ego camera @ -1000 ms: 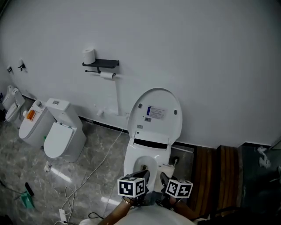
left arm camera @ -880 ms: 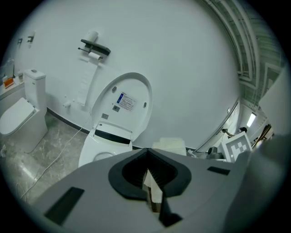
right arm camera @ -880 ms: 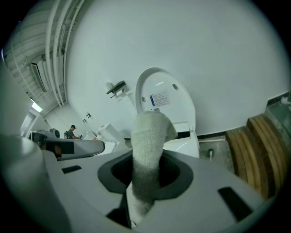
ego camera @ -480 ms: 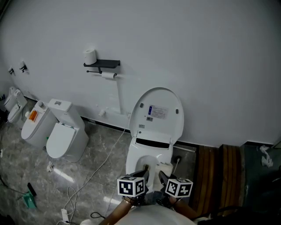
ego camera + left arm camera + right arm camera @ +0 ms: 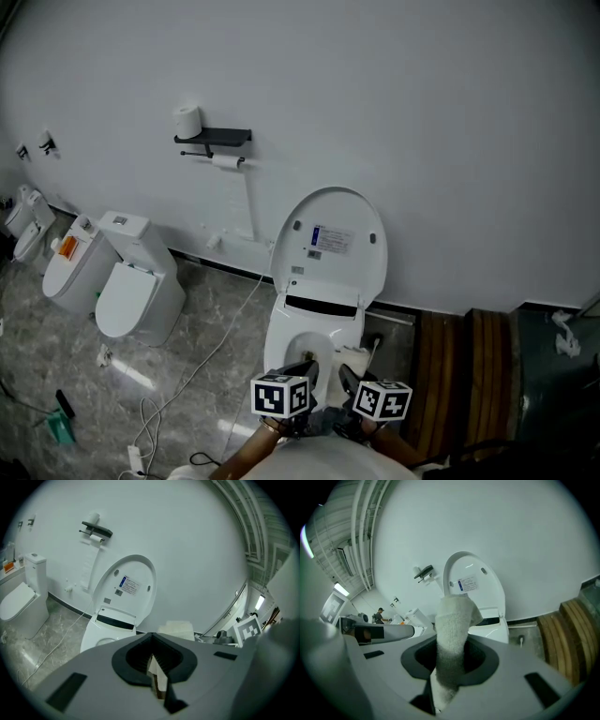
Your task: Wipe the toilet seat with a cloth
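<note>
Between right jaws: right gripper clenched on a white fluffy terry cloth, apart from the seat.
Left gripper: jaws pressed together, nothing held.
White oval toilet seat: just ahead, lid raised.
Progress: cloth in hand; wiping apparently not begun, whole seat left.

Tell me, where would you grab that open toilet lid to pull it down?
Grip the toilet lid at its rounded top edge, coming from the front. It stands upright near the wall, hinged at the bottom, so probably only the top is free.
</note>
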A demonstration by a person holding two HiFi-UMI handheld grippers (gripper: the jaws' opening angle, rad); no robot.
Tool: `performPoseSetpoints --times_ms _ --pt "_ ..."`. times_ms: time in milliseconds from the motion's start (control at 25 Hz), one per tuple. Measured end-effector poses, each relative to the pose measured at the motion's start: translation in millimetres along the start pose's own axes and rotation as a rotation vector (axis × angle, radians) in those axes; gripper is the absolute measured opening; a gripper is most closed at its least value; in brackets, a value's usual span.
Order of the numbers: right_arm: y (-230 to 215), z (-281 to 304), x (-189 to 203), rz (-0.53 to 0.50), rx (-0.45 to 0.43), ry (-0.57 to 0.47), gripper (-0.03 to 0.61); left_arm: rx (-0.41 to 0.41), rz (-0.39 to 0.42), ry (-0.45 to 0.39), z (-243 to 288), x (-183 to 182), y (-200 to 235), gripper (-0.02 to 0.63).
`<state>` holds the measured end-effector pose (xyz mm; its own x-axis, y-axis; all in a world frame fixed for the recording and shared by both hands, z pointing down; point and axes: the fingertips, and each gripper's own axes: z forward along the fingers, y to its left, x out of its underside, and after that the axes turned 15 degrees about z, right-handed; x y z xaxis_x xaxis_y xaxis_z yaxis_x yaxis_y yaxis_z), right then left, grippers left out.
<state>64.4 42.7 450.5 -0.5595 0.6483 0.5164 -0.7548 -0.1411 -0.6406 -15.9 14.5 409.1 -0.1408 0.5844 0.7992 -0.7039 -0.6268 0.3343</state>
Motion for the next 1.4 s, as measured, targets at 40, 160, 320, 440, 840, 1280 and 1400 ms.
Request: performPoseSetpoints --times_ms 40,160,320,440,840,1280,1400 --pt "-1 0 0 -0.001 -0.002 0.0 0.089 0.0 0.002 0.0 1 0 -1 0.012" --pt "-4 -2 -2 -0.001 0.004 -0.001 0.089 0.003 0.007 -0.001 3 -2 -4 0.012" --pt "-7 -4 -6 -0.006 0.01 0.001 0.089 -0.003 0.012 0.006 7 -4 -6 0.012" --pt "-8 -4 -6 -0.008 0.007 0.006 0.089 -0.006 0.016 0.011 11 -3 -8 0.013" --pt "-15 -1 -8 -0.015 0.009 0.035 0.089 -0.005 0.02 0.035 24 2 -18 0.013" --pt "-22 4 -13 -0.018 0.014 0.061 0.089 -0.036 0.028 0.032 32 0 -14 0.013" --pt "-25 7 -13 -0.015 0.017 0.068 0.089 -0.043 0.031 0.034 33 0 -12 0.013"
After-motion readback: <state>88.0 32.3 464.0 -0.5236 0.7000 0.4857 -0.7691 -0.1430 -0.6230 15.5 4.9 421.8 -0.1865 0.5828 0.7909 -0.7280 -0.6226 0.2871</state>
